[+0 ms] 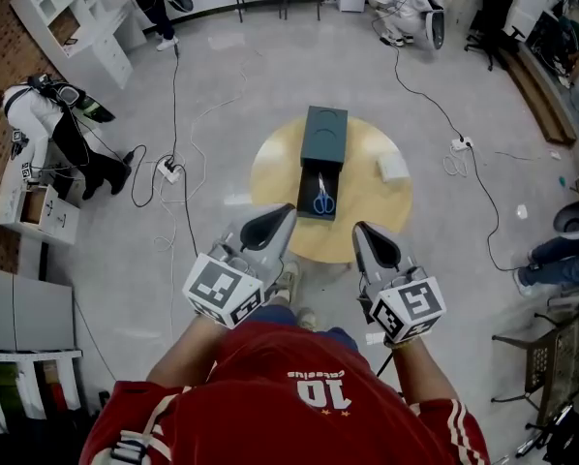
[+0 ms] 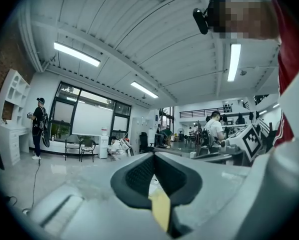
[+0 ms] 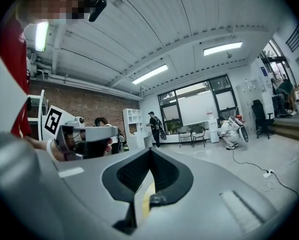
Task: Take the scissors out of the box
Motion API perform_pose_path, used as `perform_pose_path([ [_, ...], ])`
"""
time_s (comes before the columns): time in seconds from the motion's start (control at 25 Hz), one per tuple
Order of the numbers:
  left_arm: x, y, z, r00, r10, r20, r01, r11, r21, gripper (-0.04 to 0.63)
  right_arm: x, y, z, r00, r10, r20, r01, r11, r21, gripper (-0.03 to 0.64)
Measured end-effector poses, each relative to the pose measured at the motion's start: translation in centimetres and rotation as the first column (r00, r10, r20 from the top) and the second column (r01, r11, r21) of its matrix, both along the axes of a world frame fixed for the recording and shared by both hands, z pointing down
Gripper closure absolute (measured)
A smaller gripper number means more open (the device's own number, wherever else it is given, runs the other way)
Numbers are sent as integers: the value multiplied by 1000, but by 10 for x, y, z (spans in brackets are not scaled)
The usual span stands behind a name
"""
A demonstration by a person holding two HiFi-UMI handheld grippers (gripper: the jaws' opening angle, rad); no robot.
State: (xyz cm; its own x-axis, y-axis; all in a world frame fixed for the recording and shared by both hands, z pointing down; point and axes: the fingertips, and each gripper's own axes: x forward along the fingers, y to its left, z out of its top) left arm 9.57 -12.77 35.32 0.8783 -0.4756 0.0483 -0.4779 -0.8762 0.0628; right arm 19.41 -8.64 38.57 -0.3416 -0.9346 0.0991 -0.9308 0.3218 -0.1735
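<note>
Spotted the scissors (image 1: 324, 198) lying in the pulled-out tray (image 1: 307, 184) of the box (image 1: 324, 136). Looked wise to part one pair of jaws first, reach over the tray's near end, and pinch the blades squarely. Held left gripper (image 1: 273, 221) and right gripper (image 1: 369, 237) level, just short of the box, either side, both closed on nothing.
</note>
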Motion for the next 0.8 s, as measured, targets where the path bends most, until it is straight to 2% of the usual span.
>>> perform_pose_path([
  [0.28,7,-24,8,1000,-1,-5,1,1000,-12,594,10,-32,38,996,42,-73,-50,992,-118,614],
  [0.44,1,-48,15,1000,-12,-1,12,1000,-20,594,6,-59,69,995,22,-101,-43,978,-205,613],
  [0.56,1,-67,24,1000,-22,0,22,999,-31,593,4,-80,100,997,-3,-80,-20,959,-283,572],
  [0.8,0,-104,36,999,-36,-12,35,997,-73,594,4,-123,176,997,-33,-70,0,904,-428,535],
])
